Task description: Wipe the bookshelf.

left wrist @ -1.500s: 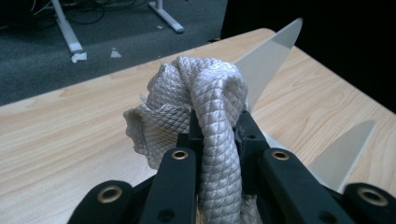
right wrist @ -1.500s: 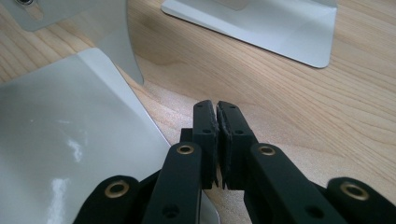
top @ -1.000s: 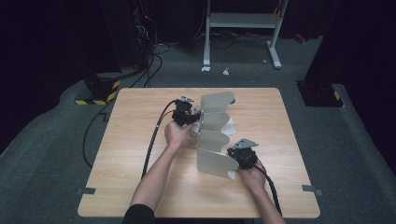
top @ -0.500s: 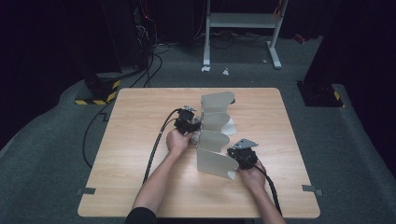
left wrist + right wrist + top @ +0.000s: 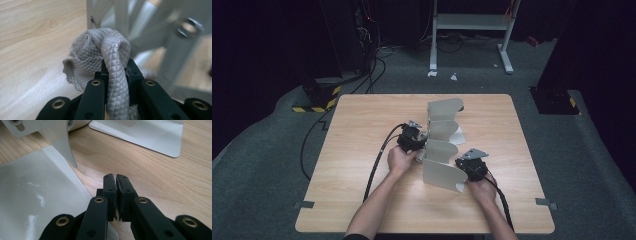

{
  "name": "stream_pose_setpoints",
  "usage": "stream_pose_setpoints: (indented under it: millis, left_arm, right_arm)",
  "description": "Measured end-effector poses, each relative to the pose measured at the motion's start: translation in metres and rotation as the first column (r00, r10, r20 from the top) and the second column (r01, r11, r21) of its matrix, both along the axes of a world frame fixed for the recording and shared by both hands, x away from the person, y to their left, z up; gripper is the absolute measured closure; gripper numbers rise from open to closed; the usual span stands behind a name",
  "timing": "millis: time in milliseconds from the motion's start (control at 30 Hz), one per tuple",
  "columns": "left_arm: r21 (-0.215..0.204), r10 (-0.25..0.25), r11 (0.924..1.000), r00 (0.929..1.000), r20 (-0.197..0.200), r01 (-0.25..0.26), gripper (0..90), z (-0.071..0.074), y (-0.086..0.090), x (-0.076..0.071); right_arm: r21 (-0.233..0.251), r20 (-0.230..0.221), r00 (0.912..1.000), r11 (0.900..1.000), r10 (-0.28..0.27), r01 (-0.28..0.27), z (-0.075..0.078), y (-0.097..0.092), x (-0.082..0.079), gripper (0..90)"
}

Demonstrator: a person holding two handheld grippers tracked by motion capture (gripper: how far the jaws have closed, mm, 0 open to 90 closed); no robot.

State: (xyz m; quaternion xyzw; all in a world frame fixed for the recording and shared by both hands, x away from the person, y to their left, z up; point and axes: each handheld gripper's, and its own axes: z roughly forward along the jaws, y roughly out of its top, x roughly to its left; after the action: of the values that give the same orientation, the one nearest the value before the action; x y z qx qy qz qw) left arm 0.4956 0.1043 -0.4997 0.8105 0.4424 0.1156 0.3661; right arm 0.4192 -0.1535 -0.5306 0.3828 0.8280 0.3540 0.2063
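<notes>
The left gripper [image 5: 414,142], clamped on a grey quilted cloth [image 5: 105,57], is brought nearer the person and lower along the left side of the grey metal rack [image 5: 443,145], and the left hand [image 5: 399,160] is drawn back with it.

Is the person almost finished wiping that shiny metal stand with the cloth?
Hard to say how much is already clean; the pictures show no clear dirt. In hand: the left gripper is shut on a grey cloth held beside the metal stand, at its middle panels. The right gripper, shut and empty, sits by the stand's nearest panel, perhaps steadying it. The other panels probably remain.
</notes>
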Motion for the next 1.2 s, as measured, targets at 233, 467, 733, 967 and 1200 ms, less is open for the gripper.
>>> stream_pose_setpoints:
  millis: [233, 467, 733, 967, 1200]
  left_arm:
    - [-0.056, -0.039, 0.9976, 0.9991, 0.018, 0.04, 79.7, 0.007, 0.002, -0.027]
    - [-0.048, -0.062, 0.9968, 0.9971, 0.043, 0.064, 79.8, 0.009, 0.004, -0.052]
    - [-0.03, 0.01, 0.9995, 0.9987, 0.049, -0.008, 79.5, 0.005, 0.025, -0.057]
    - [-0.004, 0.096, 0.9953, 0.9937, 0.057, -0.096, 79.0, 0.002, 0.053, -0.057]
    - [0.021, 0.166, 0.9856, 0.984, 0.065, -0.168, 78.6, -0.002, 0.077, -0.054]
  right_arm:
    - [0.001, -0.001, 1.0, 1.0, 0.002, -0.002, 0.0, -0.001, 0.0, 86.2]
    - [0.002, 0.0, 1.0, 1.0, 0.003, -0.003, 0.0, 0.0, 0.0, 86.2]
    - [0.002, -0.004, 1.0, 1.0, 0.001, -0.001, 0.0, 0.0, 0.0, 86.0]
    - [0.002, -0.004, 1.0, 1.0, 0.002, -0.002, 0.0, 0.0, 0.0, 86.0]
    - [0.001, -0.005, 1.0, 1.0, 0.005, -0.005, 0.0, -0.001, 0.001, 85.8]
